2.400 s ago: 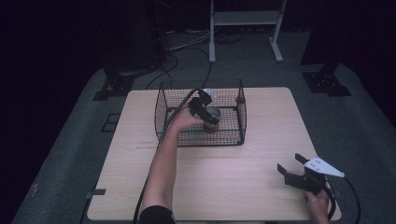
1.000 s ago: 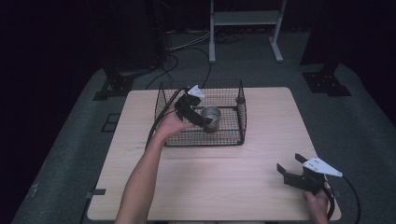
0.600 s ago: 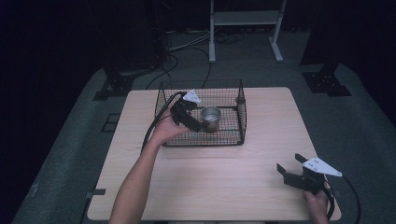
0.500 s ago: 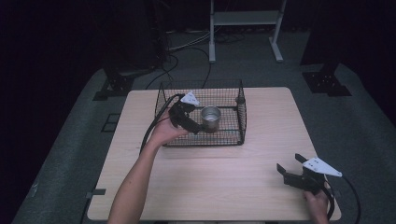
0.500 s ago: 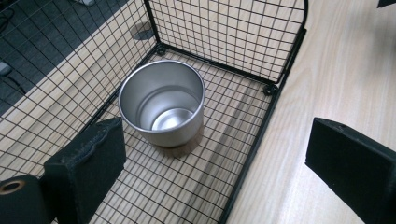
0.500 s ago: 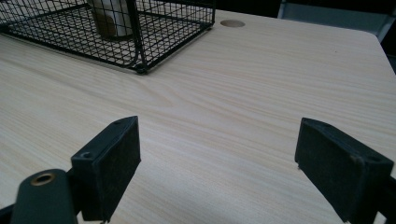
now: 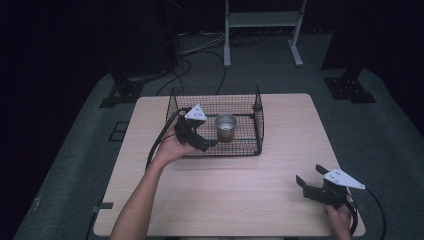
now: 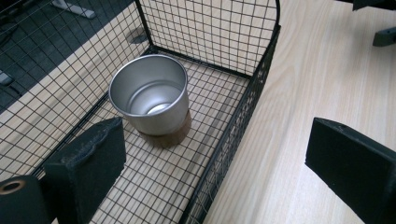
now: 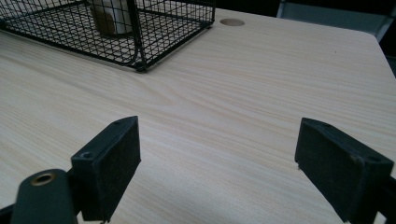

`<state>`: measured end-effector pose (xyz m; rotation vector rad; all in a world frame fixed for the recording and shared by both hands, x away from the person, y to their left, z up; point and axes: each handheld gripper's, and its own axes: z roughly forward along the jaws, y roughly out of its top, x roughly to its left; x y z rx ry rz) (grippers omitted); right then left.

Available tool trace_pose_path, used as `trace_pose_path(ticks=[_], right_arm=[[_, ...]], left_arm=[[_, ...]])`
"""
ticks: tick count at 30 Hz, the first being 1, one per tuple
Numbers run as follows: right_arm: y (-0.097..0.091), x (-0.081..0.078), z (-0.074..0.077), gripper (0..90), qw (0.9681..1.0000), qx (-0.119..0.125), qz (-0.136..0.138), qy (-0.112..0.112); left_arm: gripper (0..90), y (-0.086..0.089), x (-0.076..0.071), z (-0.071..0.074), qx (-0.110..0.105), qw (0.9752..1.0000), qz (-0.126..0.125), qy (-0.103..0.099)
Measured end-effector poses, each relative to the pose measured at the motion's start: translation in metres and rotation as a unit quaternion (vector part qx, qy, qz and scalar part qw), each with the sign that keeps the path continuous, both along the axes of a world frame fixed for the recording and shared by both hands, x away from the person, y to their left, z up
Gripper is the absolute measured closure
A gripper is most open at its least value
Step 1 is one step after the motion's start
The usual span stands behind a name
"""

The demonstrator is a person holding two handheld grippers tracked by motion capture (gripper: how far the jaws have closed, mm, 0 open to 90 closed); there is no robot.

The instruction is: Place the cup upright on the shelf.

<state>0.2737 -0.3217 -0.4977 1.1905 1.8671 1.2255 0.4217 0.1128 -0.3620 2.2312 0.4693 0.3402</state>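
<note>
Cup: we see a metal cup (image 7: 225,127) standing upright on the floor of the wire basket (image 7: 260,122), mouth up and empty, with a brownish base under it; in the left gripper view the cup (image 8: 152,98) sits near the middle of the basket floor, clear of the mesh walls (image 8: 233,130).

Basket: we find it on the far half of the desk (image 7: 240,185), open at the top, black mesh on all sides.

Left tool: we hold the left tool (image 7: 202,145) at the basket's near left part, by the near wall; its jaws stand wide apart with nothing between the pads. In its own view one pad (image 8: 88,158) hangs inside the basket, just beside the cup but not touching it, and the other pad (image 8: 350,158) hangs outside, over the bare desk, so the jaws straddle the basket's wall.

Right tool: we keep the right tool (image 7: 307,180) near the desk's near right corner, well apart from the basket. Its jaws are spread wide and empty; in its own view both pads (image 9: 112,154) hover over plain wood, with the basket's corner (image 9: 137,65) farther off.

Hands: our left hand (image 7: 172,147) grips the left tool from below; our right hand (image 7: 340,217) shows at the bottom edge.
</note>
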Motion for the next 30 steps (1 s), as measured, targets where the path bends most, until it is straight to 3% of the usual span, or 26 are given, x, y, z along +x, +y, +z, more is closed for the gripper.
trace_pose_path(ticks=[30], right_arm=[[0.002,0.0,0.0,13.5,1.0,-0.007,-0.006,0.003]], left_arm=[[4.1,0.039,-0.038,-0.022,-0.03,0.9995,0.008,0.003]])
